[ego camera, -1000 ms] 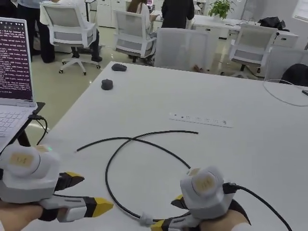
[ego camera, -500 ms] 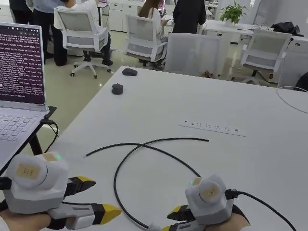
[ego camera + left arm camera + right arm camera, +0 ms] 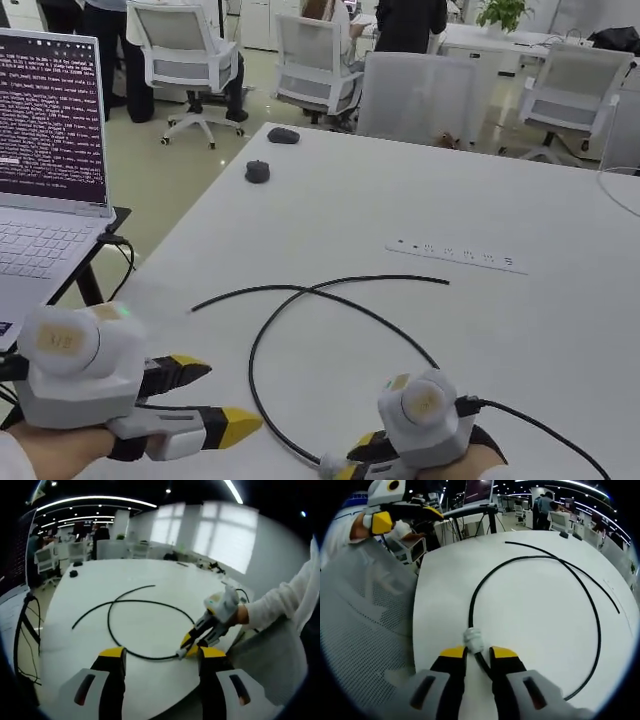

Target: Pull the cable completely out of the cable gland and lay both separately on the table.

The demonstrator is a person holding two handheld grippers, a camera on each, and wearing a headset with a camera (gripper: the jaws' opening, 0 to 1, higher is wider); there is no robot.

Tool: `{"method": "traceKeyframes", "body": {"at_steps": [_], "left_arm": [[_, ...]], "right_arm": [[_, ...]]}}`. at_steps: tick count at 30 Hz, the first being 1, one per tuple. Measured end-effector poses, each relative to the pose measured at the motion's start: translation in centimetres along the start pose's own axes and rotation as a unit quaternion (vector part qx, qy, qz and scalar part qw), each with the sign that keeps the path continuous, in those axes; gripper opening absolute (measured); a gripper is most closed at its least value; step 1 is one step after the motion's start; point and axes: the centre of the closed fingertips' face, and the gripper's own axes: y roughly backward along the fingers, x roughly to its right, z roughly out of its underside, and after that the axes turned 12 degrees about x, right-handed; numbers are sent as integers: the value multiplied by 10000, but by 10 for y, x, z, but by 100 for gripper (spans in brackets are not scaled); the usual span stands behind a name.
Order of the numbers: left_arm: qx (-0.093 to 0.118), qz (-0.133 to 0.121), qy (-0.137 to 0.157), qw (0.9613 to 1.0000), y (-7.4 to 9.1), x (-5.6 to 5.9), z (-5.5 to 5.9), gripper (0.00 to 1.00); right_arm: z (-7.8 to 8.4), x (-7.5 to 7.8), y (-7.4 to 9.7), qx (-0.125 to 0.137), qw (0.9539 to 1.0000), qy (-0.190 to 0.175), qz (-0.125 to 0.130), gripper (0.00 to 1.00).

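A long black cable [image 3: 312,290] lies looped on the white table [image 3: 520,330]. A small white cable gland [image 3: 328,464] sits on its near end. My right gripper [image 3: 350,468] is at the table's near edge. In the right gripper view its jaws [image 3: 478,654] are closed on the cable [image 3: 470,602] just behind the gland [image 3: 473,640]. My left gripper [image 3: 225,397] hovers open to the left, off the table edge, with nothing in it. The left gripper view looks between its own jaws [image 3: 161,655] at the gland [image 3: 180,653] and the right gripper [image 3: 192,642].
A laptop [image 3: 50,130] stands on a stand left of the table. A flush power strip [image 3: 455,255] lies beyond the cable, with two dark mice [image 3: 258,172] farther back. Office chairs [image 3: 415,95] and people stand behind the table.
The head camera has shifted, so the whole picture slid right. The cable, the gland and both grippers keep nearly the same places relative to each other.
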Motion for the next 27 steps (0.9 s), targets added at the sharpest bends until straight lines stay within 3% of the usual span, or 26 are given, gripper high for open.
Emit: {"method": "traceKeyframes", "body": {"at_steps": [6, 9, 12, 17, 27], "left_arm": [[39, -22, 18, 10000, 0, -2, -1, 58], [16, -37, 18, 10000, 0, -2, -1, 57], [7, -18, -5, 10000, 0, -2, 0, 57], [-24, 78, -10, 10000, -1, 2, 1, 55], [-123, 415, -20, 9991, -2, 15, 3, 46]], "right_arm": [[-3, -1, -1, 91, 9999, 131, 4, 13], [-4, 0, 0, 165, 9998, 15, 56, 13], [-5, -2, 2, 232, 9991, -343, 47, 12], [-7, -5, 16, 266, 9996, -133, 2, 12], [-24, -5, 53, 667, 9966, -467, 150, 12]]}}
